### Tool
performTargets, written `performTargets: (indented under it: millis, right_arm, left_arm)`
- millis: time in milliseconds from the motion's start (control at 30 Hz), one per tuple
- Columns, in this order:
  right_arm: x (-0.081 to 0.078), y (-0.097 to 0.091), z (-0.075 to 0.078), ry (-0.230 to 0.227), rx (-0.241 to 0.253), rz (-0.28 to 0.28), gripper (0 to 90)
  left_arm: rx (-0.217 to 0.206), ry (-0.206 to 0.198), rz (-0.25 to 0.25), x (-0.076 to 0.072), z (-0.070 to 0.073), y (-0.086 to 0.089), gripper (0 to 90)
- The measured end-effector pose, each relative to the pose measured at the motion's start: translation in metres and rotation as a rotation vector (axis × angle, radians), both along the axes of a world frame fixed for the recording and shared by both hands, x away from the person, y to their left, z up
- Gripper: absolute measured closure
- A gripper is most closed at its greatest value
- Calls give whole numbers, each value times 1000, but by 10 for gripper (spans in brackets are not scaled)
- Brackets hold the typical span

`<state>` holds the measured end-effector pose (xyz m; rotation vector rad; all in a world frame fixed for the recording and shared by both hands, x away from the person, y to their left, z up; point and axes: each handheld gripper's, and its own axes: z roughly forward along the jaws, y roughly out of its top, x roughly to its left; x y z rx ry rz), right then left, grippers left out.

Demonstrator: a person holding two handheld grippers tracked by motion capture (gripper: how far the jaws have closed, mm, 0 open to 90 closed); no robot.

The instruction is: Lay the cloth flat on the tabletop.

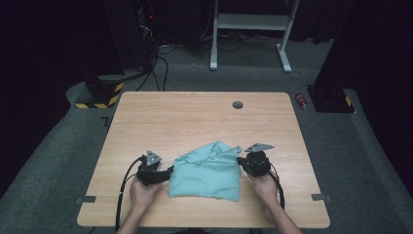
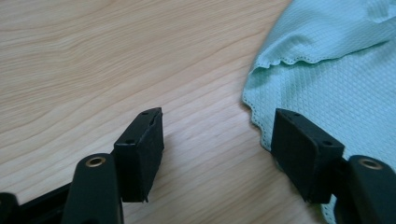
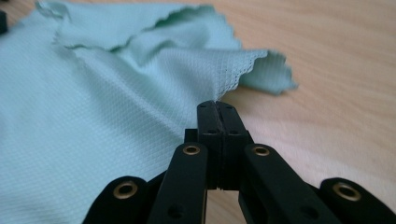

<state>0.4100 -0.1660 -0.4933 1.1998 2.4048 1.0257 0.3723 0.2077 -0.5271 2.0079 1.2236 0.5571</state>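
A mint-green cloth (image 1: 207,173) lies rumpled on the wooden table (image 1: 195,117), near its front edge, with its far part folded over on itself. My right gripper (image 1: 239,162) sits at the cloth's right edge. In the right gripper view the right gripper (image 3: 217,105) is shut, with the scalloped hem of the cloth (image 3: 93,116) pinched at its tips and lifted slightly. My left gripper (image 1: 170,171) rests at the cloth's left edge. In the left gripper view the left gripper (image 2: 218,114) stands open over bare wood, its right jaw just touching the border of the cloth (image 2: 336,79).
A round cable hole (image 1: 237,105) sits near the table's far edge. Beyond the table, on the grey carpet, are a white desk frame (image 1: 251,24), a red can (image 1: 301,101) and a yellow-and-black striped base (image 1: 100,97) with cables.
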Motion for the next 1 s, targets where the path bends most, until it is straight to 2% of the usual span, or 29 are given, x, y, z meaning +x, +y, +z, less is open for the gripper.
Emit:
performTargets:
  millis: [100,167,300,367,500,667,767,867,933,1000]
  right_arm:
    - [0,-3,-6,27,-20,-7,856]
    - [0,-4,-4,6,-19,-27,786]
    - [-2,0,6,-61,10,-38,748]
    - [-3,6,10,-88,12,-24,743]
    - [-1,23,9,-103,3,24,738]
    - [2,34,-6,-77,5,30,727]
    - [1,35,-15,-73,1,21,705]
    - [-1,35,-21,-81,-8,20,693]
    - [-1,34,-24,-81,-9,14,692]
    - [-1,33,-28,-83,-11,15,684]
  left_arm:
    - [1,12,-1,1,2,-3,366]
    - [-6,10,-7,1,5,-2,368]
    - [-47,-6,-39,2,18,-4,380]
    - [-52,-20,-64,4,25,-10,382]
    - [-57,-25,-132,7,33,-29,386]
    - [-16,-2,-229,11,32,-56,412]
    - [-28,3,-256,14,30,-67,431]
    - [-21,5,-280,17,28,-77,443]
    - [3,4,-291,17,26,-83,466]
    - [38,2,-295,18,24,-89,556]
